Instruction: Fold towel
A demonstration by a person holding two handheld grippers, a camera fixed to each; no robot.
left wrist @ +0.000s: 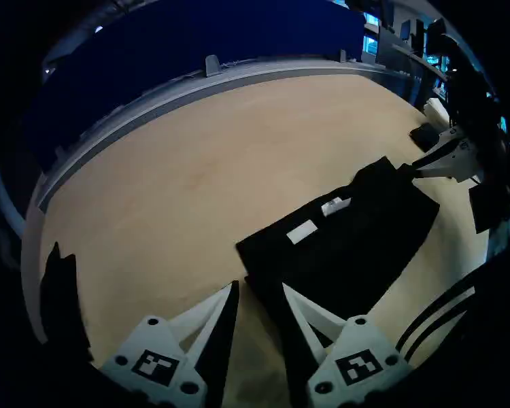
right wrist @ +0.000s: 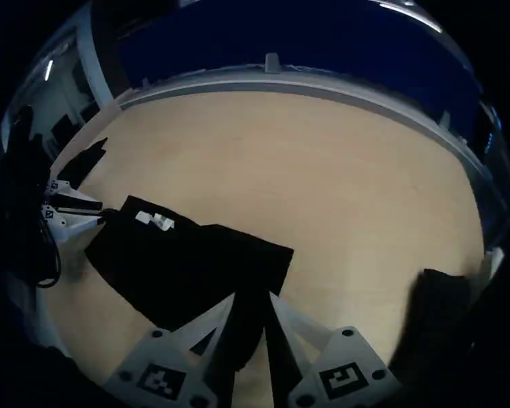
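towel: black towel lying flat on the desk. It sits at 4 o'clock from centre in the left gripper view and at 8 o'clock in the right gripper view.
handling: judged light, limp and not stiff at all. It will sag between two holds and drag on the desk. Not fragile, and it shouldn't slip on the pads.
where to hold: my call is corners or one short edge, one hold per tongs. Lift both together so the edge stays straight.
left tongs: spread, with desk showing in the gap. The towel's near edge runs along the finger at 5 o'clock. It doesn't look pinched.
right tongs: pinching a towel corner, with cloth bunched between the fingers at 6 o'clock in its own view.
tags: two white tags on the top face, toward the left tongs' end. Too small to read.
hard to see: black cloth against black pads, so I can't make out fold lines, layer count or the exact cloth/pad boundary.
unidentified: dark shape at 8 o'clock in the left gripper view, and another dark block at 4 o'clock in the right gripper view.
cut off: striped fabric at the 4 o'clock rim, probably clothing.
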